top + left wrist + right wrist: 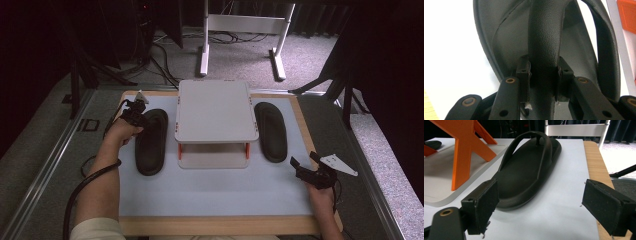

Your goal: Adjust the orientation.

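Two black flip-flops lie on the pale blue mat, one on each side of a small white two-level shelf (214,111) with orange legs. My left gripper (134,113) is at the far end of the left flip-flop (151,142), and its jaws are shut on that sandal's strap (544,50). The right flip-flop (271,131) lies free on the mat, its heel end close in front of me (526,175). My right gripper (305,162) hovers open near the mat's front right corner, a little behind that heel, with nothing between its pads (482,202).
The shelf's orange cross brace (464,147) and white base stand left of the right flip-flop. A wooden border (220,225) frames the mat. Beyond the table stand a white desk frame (242,30), cables and dark curtains.
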